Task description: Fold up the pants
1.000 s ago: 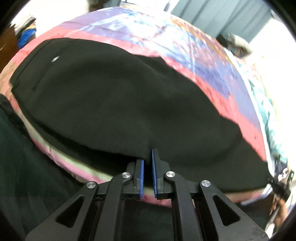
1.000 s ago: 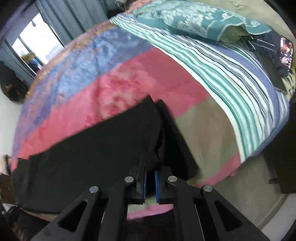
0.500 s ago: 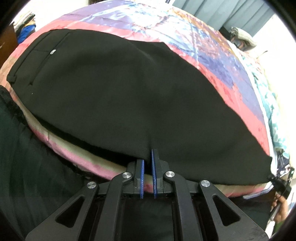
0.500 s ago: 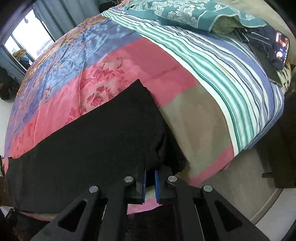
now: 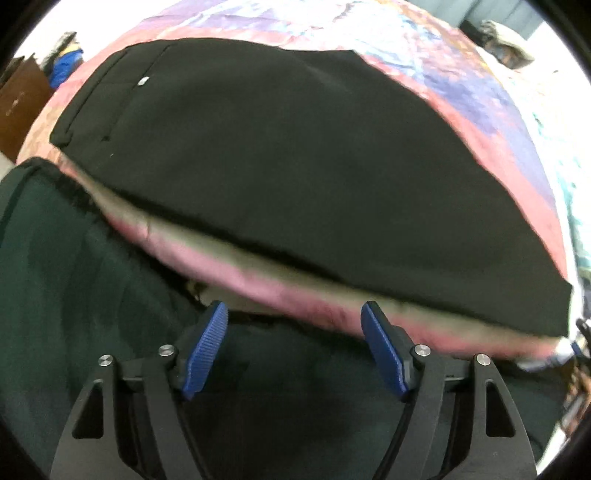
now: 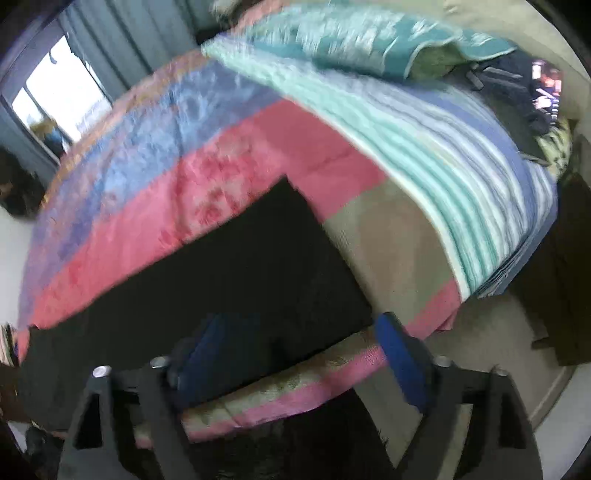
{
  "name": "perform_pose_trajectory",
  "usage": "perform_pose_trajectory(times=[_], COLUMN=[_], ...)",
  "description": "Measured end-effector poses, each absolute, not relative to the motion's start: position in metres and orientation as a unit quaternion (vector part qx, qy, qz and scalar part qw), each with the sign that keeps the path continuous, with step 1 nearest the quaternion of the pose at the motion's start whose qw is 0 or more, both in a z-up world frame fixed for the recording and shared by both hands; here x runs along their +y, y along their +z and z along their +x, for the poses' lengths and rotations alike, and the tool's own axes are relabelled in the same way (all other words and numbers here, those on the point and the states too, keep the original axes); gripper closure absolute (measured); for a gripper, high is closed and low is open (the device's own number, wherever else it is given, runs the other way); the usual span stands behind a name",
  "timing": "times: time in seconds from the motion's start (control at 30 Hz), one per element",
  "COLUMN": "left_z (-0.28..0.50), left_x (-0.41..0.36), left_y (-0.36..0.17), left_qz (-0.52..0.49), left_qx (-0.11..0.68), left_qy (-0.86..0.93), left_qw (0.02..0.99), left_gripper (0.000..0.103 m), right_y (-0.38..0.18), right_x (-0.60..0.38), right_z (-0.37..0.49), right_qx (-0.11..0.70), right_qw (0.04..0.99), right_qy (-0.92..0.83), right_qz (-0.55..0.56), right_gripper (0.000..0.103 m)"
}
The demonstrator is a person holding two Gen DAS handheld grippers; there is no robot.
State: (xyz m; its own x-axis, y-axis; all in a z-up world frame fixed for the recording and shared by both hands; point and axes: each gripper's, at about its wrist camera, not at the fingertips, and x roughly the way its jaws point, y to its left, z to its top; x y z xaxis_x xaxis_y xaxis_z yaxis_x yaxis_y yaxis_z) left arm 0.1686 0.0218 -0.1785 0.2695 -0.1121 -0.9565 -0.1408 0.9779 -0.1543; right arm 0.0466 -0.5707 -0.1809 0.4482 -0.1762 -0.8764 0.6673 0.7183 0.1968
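Observation:
Black pants [image 5: 295, 155] lie flat along the near edge of the bed, folded lengthwise, waistband and back pocket at the left. Their leg end [image 6: 236, 266] shows in the right wrist view, hem toward the striped sheet. My left gripper [image 5: 293, 343] hangs just off the bed edge below the pants, its jaws opening wide, nothing between the blue pads [image 5: 205, 347]. My right gripper [image 6: 295, 354] is over the near edge by the leg end, jaws also opening, blurred, with no cloth between them.
The bed wears a pink and blue patchwork quilt [image 6: 207, 173] and a green-striped sheet [image 6: 436, 155]. A teal pillow [image 6: 354, 33] and a phone [image 6: 546, 85] lie at its far end. Dark green clothing of the person [image 5: 74, 295] fills the space below the bed edge.
Both grippers were shut on the near edge of the pants; now both have let go and opened wide, drawing back a little off the bed edge. The pants lie flat.

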Motion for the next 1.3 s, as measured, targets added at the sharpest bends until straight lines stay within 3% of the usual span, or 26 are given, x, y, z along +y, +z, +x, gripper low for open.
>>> perform_pose_trajectory(times=[0.1, 0.2, 0.27, 0.37, 0.43, 0.5, 0.7, 0.87, 0.93, 1.03, 1.2, 1.3], left_z=[0.156, 0.176, 0.205, 0.238, 0.246, 0.240, 0.223, 0.228, 0.244, 0.275, 0.320, 0.306], left_x=[0.035, 0.047, 0.045, 0.029, 0.023, 0.027, 0.043, 0.024, 0.013, 0.008, 0.046, 0.071], left_y=[-0.146, -0.124, -0.130, -0.162, -0.189, -0.210, -0.202, -0.182, -0.166, -0.154, -0.186, -0.209], left_qz=[-0.115, -0.101, -0.076, -0.018, 0.021, 0.028, 0.007, -0.013, 0.009, 0.025, -0.007, -0.044], left_qx=[0.560, 0.495, 0.486, 0.508, 0.539, 0.559, 0.556, 0.530, 0.496, 0.466, 0.489, 0.502], left_qy=[-0.010, 0.006, 0.012, 0.021, 0.041, 0.059, 0.079, 0.053, 0.040, 0.039, 0.119, 0.138], left_qw=[0.821, 0.863, 0.871, 0.861, 0.841, 0.826, 0.828, 0.846, 0.867, 0.884, 0.864, 0.853], left_gripper=[0.026, 0.013, 0.012, 0.012, 0.021, 0.020, 0.019, 0.018, 0.010, 0.007, 0.007, 0.007], right_y=[-0.157, -0.137, -0.130, -0.135, -0.147, -0.163, -0.226, -0.237, -0.239, -0.242, -0.244, -0.244], right_x=[-0.553, -0.529, -0.510, -0.475, -0.453, -0.431, -0.394, -0.392, -0.391, -0.385, -0.374, -0.375], right_z=[0.025, 0.023, 0.035, 0.069, 0.089, 0.104, 0.129, 0.133, 0.135, 0.138, 0.139, 0.136], right_qx=[0.407, 0.367, 0.354, 0.361, 0.367, 0.370, 0.450, 0.460, 0.457, 0.466, 0.469, 0.463], right_qw=[0.823, 0.845, 0.860, 0.875, 0.879, 0.884, 0.856, 0.853, 0.855, 0.855, 0.858, 0.861], right_qy=[-0.321, -0.333, -0.309, -0.254, -0.224, -0.196, -0.143, -0.138, -0.132, -0.136, -0.147, -0.144], right_qz=[0.232, 0.202, 0.202, 0.199, 0.205, 0.208, 0.208, 0.204, 0.207, 0.184, 0.151, 0.151], right_gripper=[0.018, 0.018, 0.017, 0.014, 0.014, 0.014, 0.014, 0.009, 0.003, 0.000, 0.000, 0.000])
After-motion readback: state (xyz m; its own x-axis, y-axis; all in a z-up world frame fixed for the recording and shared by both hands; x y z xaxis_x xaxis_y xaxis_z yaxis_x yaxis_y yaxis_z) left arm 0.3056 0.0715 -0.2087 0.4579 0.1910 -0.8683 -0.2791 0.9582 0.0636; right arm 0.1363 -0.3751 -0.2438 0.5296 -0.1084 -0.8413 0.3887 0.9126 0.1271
